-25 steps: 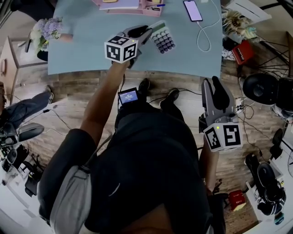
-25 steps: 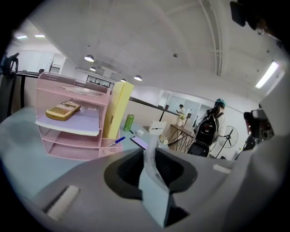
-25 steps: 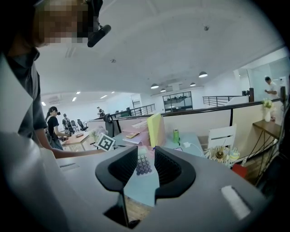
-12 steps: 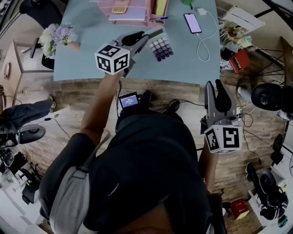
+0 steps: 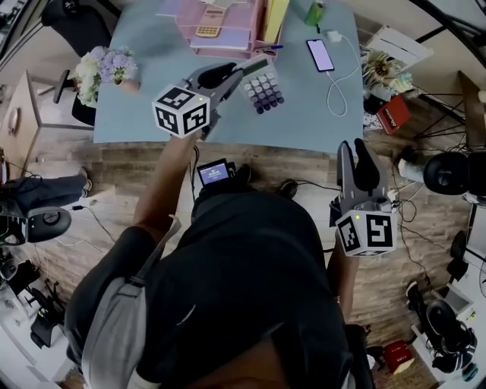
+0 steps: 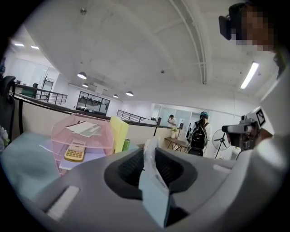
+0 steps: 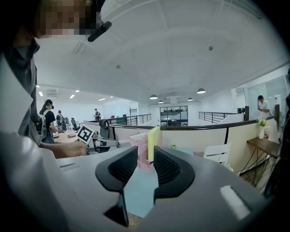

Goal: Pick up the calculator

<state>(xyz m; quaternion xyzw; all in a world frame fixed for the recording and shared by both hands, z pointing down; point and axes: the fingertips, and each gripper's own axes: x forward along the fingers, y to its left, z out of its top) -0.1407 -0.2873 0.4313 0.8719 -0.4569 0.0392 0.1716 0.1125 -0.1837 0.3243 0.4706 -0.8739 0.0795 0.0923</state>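
Note:
The calculator (image 5: 263, 90), white with dark purple keys, hangs above the light blue table (image 5: 152, 114) with my left gripper (image 5: 241, 70) shut on its near edge. From the left gripper view it shows edge-on as a pale slab (image 6: 154, 190) pinched between the dark pads (image 6: 129, 170). My right gripper (image 5: 355, 148) is held off the table's front edge over the wooden floor. Its jaws stand a narrow gap apart with nothing in them (image 7: 145, 156). A second, yellow calculator (image 5: 206, 30) lies in the pink tray (image 5: 228, 23).
On the table are a phone (image 5: 320, 55) on a white cable (image 5: 342, 83), a yellow folder (image 5: 275, 15), a green can (image 5: 315, 11) and flowers (image 5: 102, 68) at the left corner. Cables, a red box (image 5: 391, 114) and chairs crowd the floor to the right.
My left gripper has lifted the calculator off the table and holds it higher. The right gripper has risen slightly beside the table's front edge.

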